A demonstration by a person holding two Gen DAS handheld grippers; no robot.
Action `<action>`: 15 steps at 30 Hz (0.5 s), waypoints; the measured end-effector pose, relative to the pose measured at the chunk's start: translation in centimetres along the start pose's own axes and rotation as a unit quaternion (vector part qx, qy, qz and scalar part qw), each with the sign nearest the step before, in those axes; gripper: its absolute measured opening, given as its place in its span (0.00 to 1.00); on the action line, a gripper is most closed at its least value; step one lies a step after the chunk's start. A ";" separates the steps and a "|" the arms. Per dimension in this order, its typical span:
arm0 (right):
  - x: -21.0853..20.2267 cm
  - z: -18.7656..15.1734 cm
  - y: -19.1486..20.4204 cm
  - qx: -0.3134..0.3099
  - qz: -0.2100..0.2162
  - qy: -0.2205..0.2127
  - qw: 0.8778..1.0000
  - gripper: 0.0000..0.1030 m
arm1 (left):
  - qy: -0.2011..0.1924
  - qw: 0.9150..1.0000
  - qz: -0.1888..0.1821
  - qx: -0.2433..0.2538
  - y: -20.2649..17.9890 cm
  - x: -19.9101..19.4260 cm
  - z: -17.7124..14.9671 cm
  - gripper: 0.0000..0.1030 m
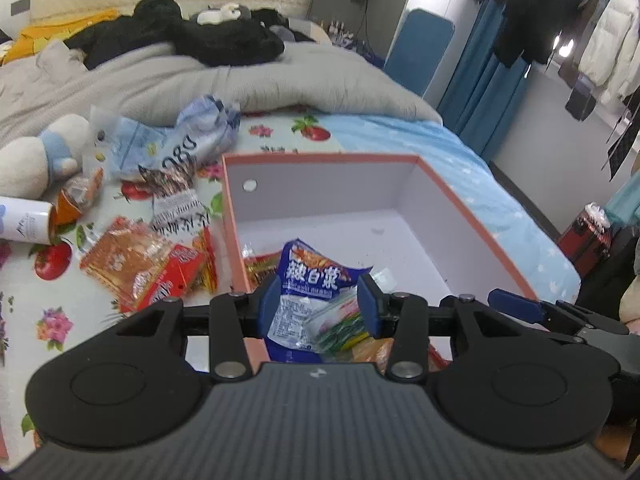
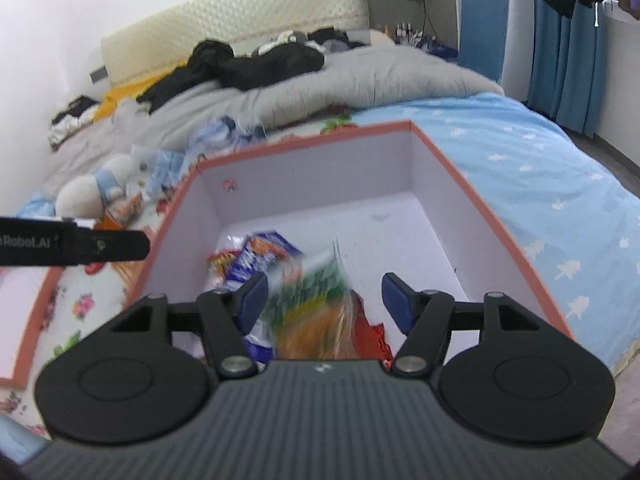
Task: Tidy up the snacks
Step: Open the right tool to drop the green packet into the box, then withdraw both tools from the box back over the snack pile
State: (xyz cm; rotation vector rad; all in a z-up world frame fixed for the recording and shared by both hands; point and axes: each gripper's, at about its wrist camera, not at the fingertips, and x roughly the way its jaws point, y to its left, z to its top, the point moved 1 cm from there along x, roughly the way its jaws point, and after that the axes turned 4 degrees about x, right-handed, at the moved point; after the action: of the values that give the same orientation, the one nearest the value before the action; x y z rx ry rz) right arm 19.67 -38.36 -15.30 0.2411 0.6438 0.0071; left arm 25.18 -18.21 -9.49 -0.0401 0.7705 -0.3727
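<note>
A pink-rimmed box (image 1: 472, 216) with a white inside sits on the bed. A blue snack packet (image 1: 312, 280) lies in its near left corner, on other packets. My left gripper (image 1: 318, 306) is open above that packet, fingers either side of it, not pinching. In the right wrist view my right gripper (image 2: 322, 300) is open over the same box (image 2: 500, 216), with a blurred green packet (image 2: 316, 280) between its fingers and the blue packet (image 2: 260, 256) behind. Loose snacks (image 1: 132, 264) lie on the sheet left of the box.
A plush toy (image 1: 36, 156), a white can (image 1: 24, 220) and crumpled blue bags (image 1: 188, 140) lie left of the box. A grey duvet (image 1: 240, 80) with dark clothes is behind. The box lid (image 2: 24, 320) lies at left. The bed edge drops off on the right.
</note>
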 end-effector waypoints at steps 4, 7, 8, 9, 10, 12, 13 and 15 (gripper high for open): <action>-1.9 0.9 1.2 -0.003 0.011 -0.023 1.000 0.63 | -0.021 1.000 0.000 -0.007 0.4 -2.7 0.1 0.47; -3.4 1.4 2.4 -0.008 0.023 -0.040 0.999 0.63 | -0.035 0.999 0.009 -0.006 0.8 -4.8 -0.2 0.47; -3.7 1.5 2.8 -0.010 0.028 -0.043 0.999 0.63 | -0.038 0.999 0.012 -0.007 1.1 -5.6 -0.3 0.47; -4.1 1.5 3.2 -0.011 0.032 -0.045 0.998 0.63 | -0.040 0.999 0.015 -0.008 1.4 -6.3 -0.5 0.47; -4.4 1.6 3.6 -0.013 0.036 -0.047 0.998 0.63 | -0.044 0.999 0.019 -0.010 1.7 -7.0 -0.6 0.47; -5.1 1.7 4.4 -0.017 0.043 -0.054 0.997 0.63 | -0.050 0.998 0.029 -0.014 2.5 -8.2 -0.9 0.47; -5.5 1.7 4.8 -0.019 0.048 -0.058 0.997 0.63 | -0.052 0.998 0.031 -0.016 2.9 -8.8 -1.1 0.47; -6.2 1.7 5.6 -0.022 0.056 -0.064 0.996 0.63 | -0.056 0.997 0.038 -0.023 3.9 -10.2 -1.6 0.47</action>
State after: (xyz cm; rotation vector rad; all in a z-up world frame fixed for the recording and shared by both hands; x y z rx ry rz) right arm 16.16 -33.81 -9.04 0.2337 0.5023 0.1125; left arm 18.65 -10.87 -4.44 -0.0748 0.6678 -0.2782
